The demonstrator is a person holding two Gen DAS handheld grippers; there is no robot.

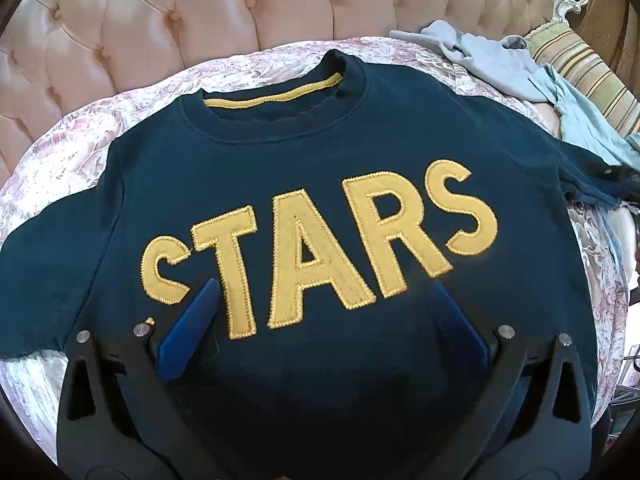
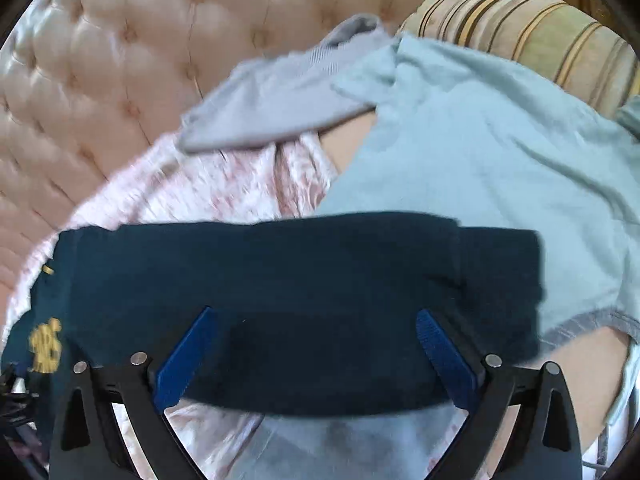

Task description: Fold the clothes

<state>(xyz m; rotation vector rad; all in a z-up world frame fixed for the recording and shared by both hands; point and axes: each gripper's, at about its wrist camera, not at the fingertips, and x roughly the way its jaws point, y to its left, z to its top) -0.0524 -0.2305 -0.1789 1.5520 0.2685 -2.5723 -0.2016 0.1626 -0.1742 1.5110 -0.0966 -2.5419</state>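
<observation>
**Sweatshirt flat, sleeves still out**

Your left gripper (image 1: 324, 304) hovers over the chest of the dark teal sweatshirt with yellow stitched "STARS" lettering (image 1: 320, 168), its blue fingers (image 1: 188, 332) spread wide and gripping nothing. The sweatshirt lies face up on the pink floral bedspread (image 1: 60, 160), neck toward the tufted pink headboard (image 1: 160, 20), likely laid flat so the sides can be folded in. Its left sleeve runs off toward the bedspread's edge, with a bare strip of cover around it to work in.

Moving right, your right gripper (image 2: 320, 344) sits over the dark teal right sleeve (image 2: 300, 280), fingers released and splayed either side of the cloth; whether they touch it I can't tell. That sleeve stretches sideways, its cuff end lying on a pale blue garment (image 2: 480, 160), with a grey garment (image 2: 280, 100) beyond and a striped bolster cushion (image 2: 520, 20) behind. Room is tight on that side, so you'd probably want to carry the sleeve inward across the chest.
</observation>
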